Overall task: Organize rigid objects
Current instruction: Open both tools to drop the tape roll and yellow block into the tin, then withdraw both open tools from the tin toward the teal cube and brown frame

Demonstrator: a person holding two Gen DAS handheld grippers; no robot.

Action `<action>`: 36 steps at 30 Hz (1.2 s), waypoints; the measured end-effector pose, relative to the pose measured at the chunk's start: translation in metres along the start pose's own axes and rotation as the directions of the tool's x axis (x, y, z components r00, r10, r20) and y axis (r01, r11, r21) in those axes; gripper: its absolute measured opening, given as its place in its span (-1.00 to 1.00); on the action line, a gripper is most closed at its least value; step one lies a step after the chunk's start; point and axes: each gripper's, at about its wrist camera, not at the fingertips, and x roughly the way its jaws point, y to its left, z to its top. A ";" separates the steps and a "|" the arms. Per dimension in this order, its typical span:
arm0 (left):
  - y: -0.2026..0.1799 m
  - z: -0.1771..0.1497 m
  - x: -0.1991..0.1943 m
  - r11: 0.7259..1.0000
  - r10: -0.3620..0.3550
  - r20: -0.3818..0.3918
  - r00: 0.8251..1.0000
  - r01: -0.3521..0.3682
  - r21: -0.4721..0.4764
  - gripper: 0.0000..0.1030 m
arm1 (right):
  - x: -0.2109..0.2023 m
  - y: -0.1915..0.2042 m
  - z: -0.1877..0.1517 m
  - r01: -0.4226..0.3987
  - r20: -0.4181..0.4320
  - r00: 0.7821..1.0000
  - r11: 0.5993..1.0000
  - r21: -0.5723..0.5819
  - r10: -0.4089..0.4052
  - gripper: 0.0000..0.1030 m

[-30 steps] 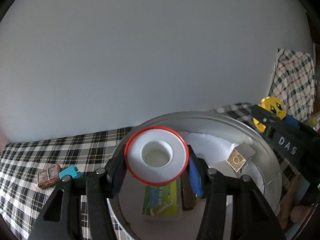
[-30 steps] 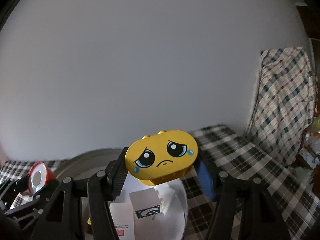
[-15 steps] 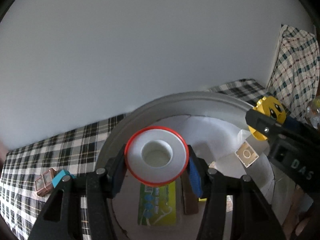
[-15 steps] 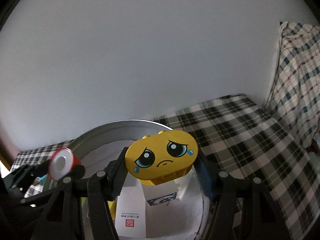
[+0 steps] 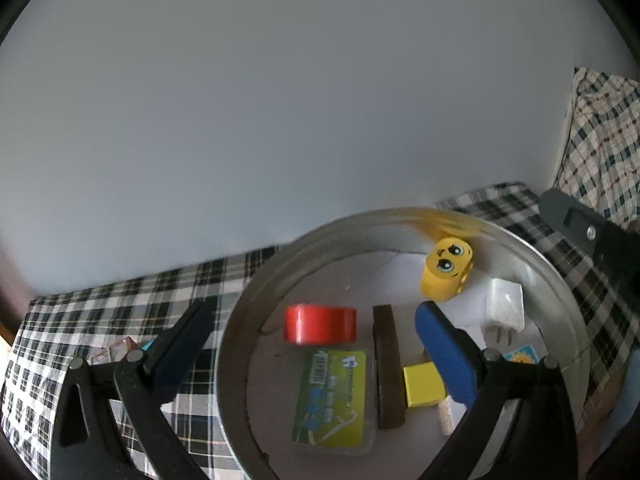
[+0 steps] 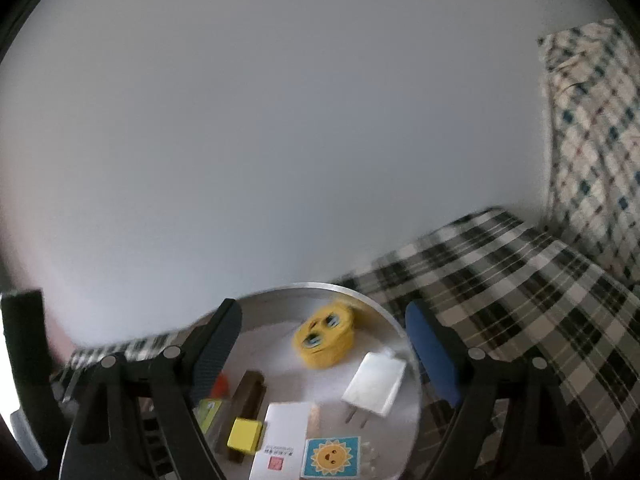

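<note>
Both views are dimly, evenly lit and bent at the edges; the yellow toy (image 6: 325, 336) is blurred.

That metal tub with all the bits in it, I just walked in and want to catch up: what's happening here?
A person with a gripper in each hand is sorting small hard items into the round metal tub. Both grippers have just been opening, with nothing between their jaws now. The left gripper let go of the red-rimmed tape roll, which lies in the tub. The right gripper dropped the yellow crying-face toy, blurred, beside the white charger plug.
</note>
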 end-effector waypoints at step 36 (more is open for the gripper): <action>0.099 -0.072 -0.045 0.975 0.170 0.147 0.974 -0.144 -0.172 0.99 | -0.071 0.031 -0.042 0.426 0.425 0.832 0.901 -0.080 -0.355 0.77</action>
